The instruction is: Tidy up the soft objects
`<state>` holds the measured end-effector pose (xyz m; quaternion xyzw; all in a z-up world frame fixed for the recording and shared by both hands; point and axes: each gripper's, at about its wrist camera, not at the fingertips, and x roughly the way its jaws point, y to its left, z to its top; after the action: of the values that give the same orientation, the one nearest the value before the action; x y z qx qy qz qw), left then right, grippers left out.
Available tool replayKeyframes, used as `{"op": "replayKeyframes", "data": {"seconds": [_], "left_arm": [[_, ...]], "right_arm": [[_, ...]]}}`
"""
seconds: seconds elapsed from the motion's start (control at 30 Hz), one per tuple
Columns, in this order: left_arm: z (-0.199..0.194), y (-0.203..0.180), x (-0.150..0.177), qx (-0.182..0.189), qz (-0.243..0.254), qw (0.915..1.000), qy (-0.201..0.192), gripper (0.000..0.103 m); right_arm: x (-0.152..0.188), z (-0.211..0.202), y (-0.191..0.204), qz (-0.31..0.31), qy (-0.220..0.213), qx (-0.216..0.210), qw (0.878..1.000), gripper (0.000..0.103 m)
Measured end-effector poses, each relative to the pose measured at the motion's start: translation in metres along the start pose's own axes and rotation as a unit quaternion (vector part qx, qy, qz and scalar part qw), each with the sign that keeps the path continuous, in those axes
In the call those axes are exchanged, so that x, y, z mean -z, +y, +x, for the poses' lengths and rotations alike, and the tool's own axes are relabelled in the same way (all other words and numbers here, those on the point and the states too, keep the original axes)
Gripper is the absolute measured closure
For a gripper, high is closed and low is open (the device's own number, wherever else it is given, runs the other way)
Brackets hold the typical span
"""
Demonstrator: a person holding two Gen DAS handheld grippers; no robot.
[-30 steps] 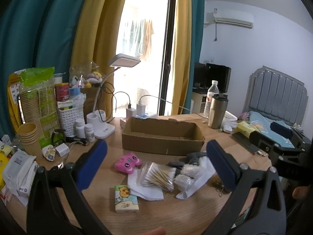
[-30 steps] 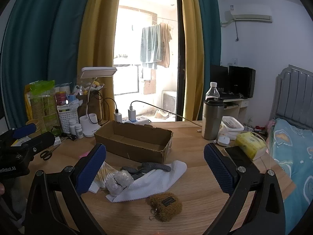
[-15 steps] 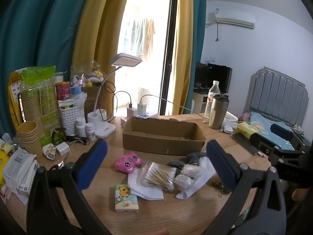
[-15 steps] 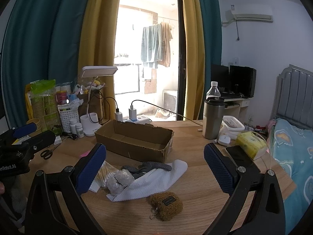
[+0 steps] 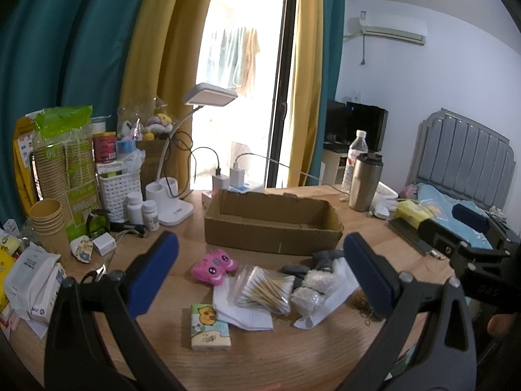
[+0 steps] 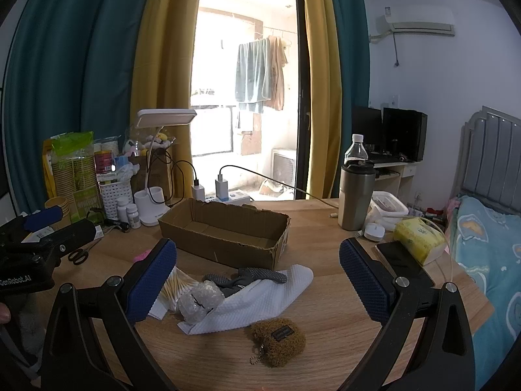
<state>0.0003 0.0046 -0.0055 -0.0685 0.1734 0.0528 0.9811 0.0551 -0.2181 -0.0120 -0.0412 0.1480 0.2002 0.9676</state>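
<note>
An open, empty cardboard box stands mid-table. In front of it lie a pink plush toy, a bag of cotton swabs, a tissue pack, a white cloth, a grey sock, crumpled plastic and a brown fuzzy pouch. My left gripper is open and empty above the pile. My right gripper is open and empty, above the cloth.
A desk lamp, chargers, pill bottles, paper cups and wipes crowd the left. A steel tumbler, yellow tissue pack and phone sit right. A bed adjoins the table.
</note>
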Motion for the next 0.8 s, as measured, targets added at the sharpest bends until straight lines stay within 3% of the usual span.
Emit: {"op": "replayKeyframes", "data": {"seconds": [0.8], "left_arm": [[0.0023,-0.0017,-0.0011,0.001,0.004,1.0,0.001,0.001]], "right_arm": [[0.0012,-0.0011,-0.0005,0.0,0.002,-0.001,1.0,0.001]]}}
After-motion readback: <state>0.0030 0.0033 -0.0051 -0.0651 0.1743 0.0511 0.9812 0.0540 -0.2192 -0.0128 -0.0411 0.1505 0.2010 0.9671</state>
